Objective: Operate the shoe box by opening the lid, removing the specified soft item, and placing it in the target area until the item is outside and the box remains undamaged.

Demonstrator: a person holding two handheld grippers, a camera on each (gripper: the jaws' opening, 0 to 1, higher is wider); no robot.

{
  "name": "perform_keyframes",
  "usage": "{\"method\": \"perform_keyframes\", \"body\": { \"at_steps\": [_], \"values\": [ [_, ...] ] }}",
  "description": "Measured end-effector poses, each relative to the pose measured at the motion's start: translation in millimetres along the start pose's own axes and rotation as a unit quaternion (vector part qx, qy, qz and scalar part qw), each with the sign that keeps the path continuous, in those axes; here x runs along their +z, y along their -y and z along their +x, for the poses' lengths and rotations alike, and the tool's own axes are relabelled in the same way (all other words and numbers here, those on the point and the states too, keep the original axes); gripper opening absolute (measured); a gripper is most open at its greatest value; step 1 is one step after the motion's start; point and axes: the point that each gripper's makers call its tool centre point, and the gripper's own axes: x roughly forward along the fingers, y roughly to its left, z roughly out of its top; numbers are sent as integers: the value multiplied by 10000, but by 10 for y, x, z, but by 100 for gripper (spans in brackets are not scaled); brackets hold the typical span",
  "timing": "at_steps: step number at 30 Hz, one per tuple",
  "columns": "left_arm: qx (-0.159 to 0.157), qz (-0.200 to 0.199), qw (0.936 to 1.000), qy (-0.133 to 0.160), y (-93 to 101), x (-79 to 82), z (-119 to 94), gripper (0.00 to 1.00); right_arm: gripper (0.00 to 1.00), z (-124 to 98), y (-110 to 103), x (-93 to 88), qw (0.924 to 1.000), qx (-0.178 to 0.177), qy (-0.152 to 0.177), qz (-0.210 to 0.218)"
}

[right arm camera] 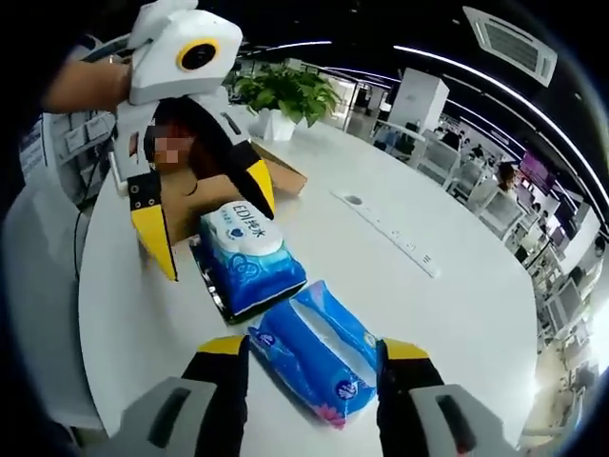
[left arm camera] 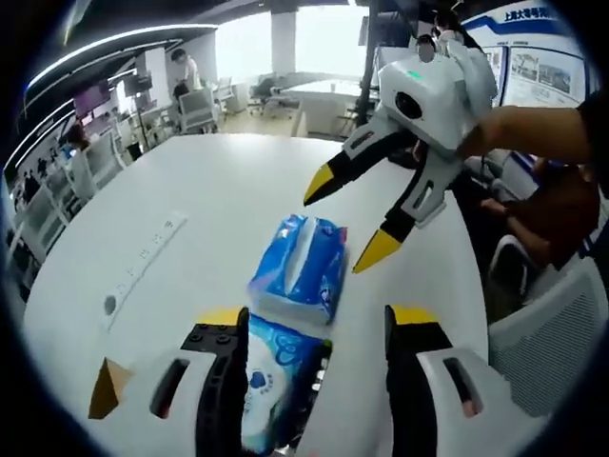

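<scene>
Counting 2 blue soft packs on the white bench (left arm camera: 190, 181): we see 1 wet-wipe pack (right arm camera: 249, 255) with a white label and 1 tissue pack (right arm camera: 319, 347), lying just beside each other. Our left tongs (left arm camera: 314, 357) stand open around the wet-wipe pack; our right tongs (right arm camera: 309, 367) are open around the tissue pack. 1 brown cardboard shoe box (right arm camera: 195, 195) sits behind them.

Between my right claw (right arm camera: 312, 367) tips, which are yellow over black, I see a blue tissue pack (right arm camera: 319, 350) with white print; beyond it a blue-and-white wipes pack (right arm camera: 249, 255) on the white tabletop (right arm camera: 428, 324).
</scene>
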Motion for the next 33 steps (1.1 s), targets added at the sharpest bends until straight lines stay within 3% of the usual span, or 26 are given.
{"method": "perform_keyframes", "body": {
  "at_steps": [14,24,33],
  "values": [
    [435,-526,9950,724,-69,-41,-637,70,72,-212,-140,210,9970,-223,403,630],
    [648,-494,9929,864,51,-163,-1001,78,80,-315,-287,347,9946,-247,593,813],
    [986,-794,9822,1385,89,-181,-1462,85,85,-425,-458,385,9946,-351,614,761]
  ]
}}
